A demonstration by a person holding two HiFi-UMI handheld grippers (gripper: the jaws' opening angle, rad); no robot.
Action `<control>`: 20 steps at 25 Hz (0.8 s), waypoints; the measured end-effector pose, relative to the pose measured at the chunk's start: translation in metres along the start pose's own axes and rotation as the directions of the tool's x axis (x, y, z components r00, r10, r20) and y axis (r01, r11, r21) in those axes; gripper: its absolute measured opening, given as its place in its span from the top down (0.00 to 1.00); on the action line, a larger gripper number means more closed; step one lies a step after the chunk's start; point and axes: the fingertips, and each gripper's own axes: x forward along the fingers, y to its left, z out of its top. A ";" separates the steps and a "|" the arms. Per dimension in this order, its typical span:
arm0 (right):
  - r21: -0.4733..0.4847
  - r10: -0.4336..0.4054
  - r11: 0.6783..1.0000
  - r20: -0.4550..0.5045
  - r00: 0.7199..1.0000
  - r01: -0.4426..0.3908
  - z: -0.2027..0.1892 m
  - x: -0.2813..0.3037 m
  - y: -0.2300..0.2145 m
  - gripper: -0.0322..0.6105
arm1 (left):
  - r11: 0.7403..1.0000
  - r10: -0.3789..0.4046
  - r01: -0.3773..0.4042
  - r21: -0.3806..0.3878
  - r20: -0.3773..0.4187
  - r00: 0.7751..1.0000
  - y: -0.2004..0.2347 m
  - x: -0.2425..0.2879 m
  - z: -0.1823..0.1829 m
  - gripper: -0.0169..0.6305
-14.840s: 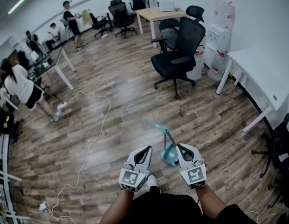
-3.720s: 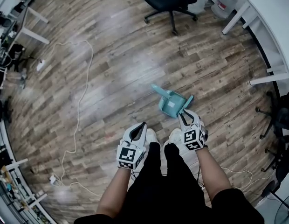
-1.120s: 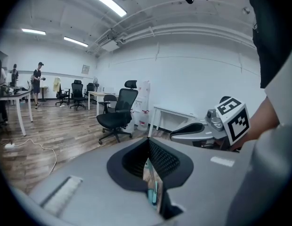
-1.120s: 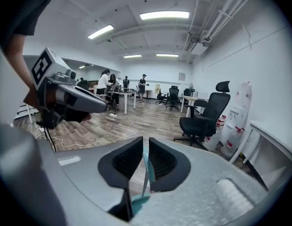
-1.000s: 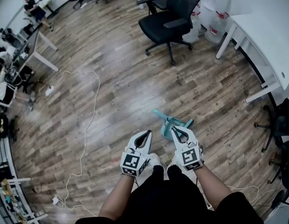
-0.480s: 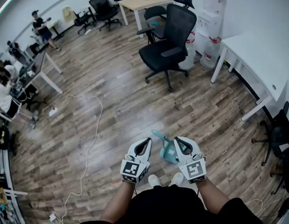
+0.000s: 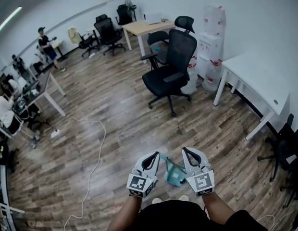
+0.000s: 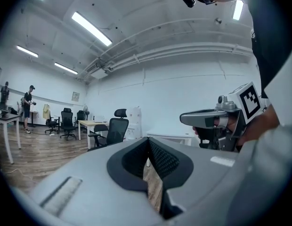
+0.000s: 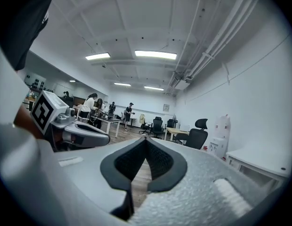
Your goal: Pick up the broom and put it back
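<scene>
Clearly, broom (image 7: 173,173) lies btwn L tool (image 7: 155,154) & R tool (image 7: 185,150)

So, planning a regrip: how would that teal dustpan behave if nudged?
The dustpan looks like thin moulded plastic, so probably stiff and light. It seems to stand upright on the smooth wood floor, so a nudge would likely slide or tip it.

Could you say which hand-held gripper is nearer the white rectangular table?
Right. The right hand-held gripper is left of the white rectangular table; the left hand-held gripper, farther left.
</scene>
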 end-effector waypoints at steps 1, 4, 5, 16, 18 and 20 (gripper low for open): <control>-0.024 -0.004 1.000 0.001 1.000 0.004 0.003 -0.001 -0.002 0.95 | 1.000 0.002 -0.002 -0.002 0.004 1.000 0.000 0.000 0.001 0.95; -0.040 -0.015 0.999 0.005 1.000 0.016 0.005 -0.004 -0.006 0.95 | 1.000 -0.001 0.001 -0.006 0.006 1.000 -0.003 0.002 0.000 0.95; -0.037 -0.019 0.999 0.004 1.000 0.019 0.004 -0.004 -0.006 0.95 | 1.000 -0.003 0.003 -0.004 0.004 1.000 -0.003 0.002 -0.001 0.95; 0.017 -0.032 0.999 -0.003 0.999 0.032 -0.008 -0.011 -0.011 0.95 | 1.000 -0.009 0.009 0.024 0.004 1.000 -0.009 0.008 0.004 0.95; 0.011 -0.038 0.999 -0.001 0.999 0.038 -0.009 -0.012 -0.013 0.95 | 1.000 -0.012 0.012 0.014 -0.002 1.000 -0.010 0.010 0.003 0.95; 0.009 -0.049 0.999 0.007 0.999 0.049 -0.009 -0.012 -0.016 0.95 | 1.000 -0.013 0.013 0.021 0.007 1.000 -0.010 0.011 0.002 0.95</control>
